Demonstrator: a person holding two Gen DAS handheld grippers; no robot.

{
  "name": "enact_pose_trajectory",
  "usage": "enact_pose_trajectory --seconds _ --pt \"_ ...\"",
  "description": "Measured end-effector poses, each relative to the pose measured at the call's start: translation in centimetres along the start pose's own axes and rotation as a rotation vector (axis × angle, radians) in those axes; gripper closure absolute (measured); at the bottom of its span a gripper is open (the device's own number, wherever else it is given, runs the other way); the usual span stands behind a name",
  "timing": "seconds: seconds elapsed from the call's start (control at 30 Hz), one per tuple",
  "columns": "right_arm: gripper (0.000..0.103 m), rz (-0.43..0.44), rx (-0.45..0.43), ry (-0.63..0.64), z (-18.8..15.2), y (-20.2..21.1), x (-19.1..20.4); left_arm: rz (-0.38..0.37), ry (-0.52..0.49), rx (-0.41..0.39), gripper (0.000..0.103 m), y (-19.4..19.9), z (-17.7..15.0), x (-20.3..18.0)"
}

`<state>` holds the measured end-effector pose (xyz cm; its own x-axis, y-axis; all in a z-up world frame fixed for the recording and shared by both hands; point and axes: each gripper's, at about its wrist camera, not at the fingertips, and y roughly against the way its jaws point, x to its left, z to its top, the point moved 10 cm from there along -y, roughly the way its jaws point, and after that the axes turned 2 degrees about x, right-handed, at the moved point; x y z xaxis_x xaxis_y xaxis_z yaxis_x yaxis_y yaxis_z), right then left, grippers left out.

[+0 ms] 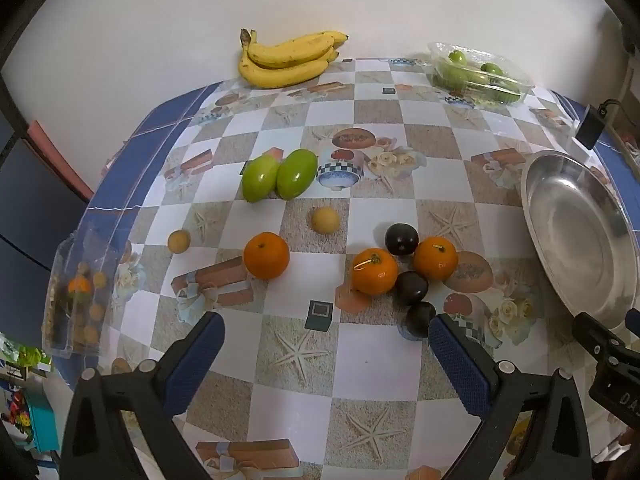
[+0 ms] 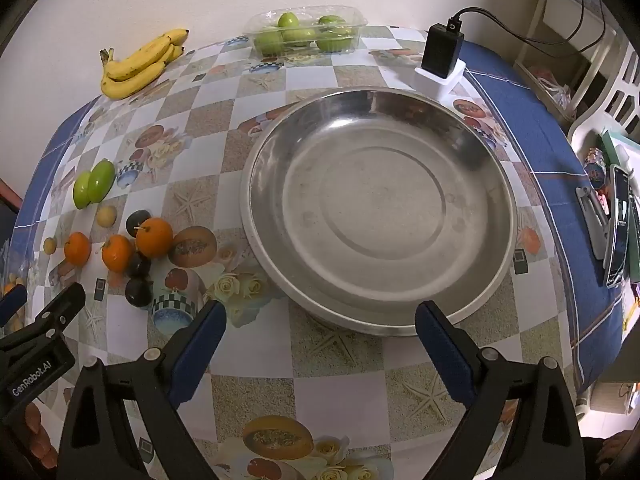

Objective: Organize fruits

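Fruit lies ahead of your left gripper (image 1: 326, 334), whose jaws stand wide apart with nothing between them: three oranges (image 1: 375, 271), dark plums (image 1: 411, 287) beside its right finger, two green mangoes (image 1: 297, 174) farther out, bananas (image 1: 286, 60) beyond. Your right gripper (image 2: 320, 326) is likewise spread and empty, with the steel bowl (image 2: 496, 216) just ahead of its fingertips.

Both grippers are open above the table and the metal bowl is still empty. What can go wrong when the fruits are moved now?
1. The dark plums touch the oranges; gripping one may send its neighbours rolling.
2. The small round fruit lies loose near the table edge and might roll off.
3. The left gripper and the right gripper work close together and could collide.
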<state>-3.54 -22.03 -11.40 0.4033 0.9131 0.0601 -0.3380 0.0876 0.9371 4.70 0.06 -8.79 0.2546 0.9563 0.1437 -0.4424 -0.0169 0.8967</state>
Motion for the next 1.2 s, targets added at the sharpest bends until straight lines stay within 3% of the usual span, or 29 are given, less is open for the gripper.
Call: enact_pose_trajectory --seconds 1.2 --pt "0.007 -0.002 -0.001 0.011 0.09 0.10 0.09 -0.005 0.004 -0.005 0.000 0.18 0.18 -0.28"
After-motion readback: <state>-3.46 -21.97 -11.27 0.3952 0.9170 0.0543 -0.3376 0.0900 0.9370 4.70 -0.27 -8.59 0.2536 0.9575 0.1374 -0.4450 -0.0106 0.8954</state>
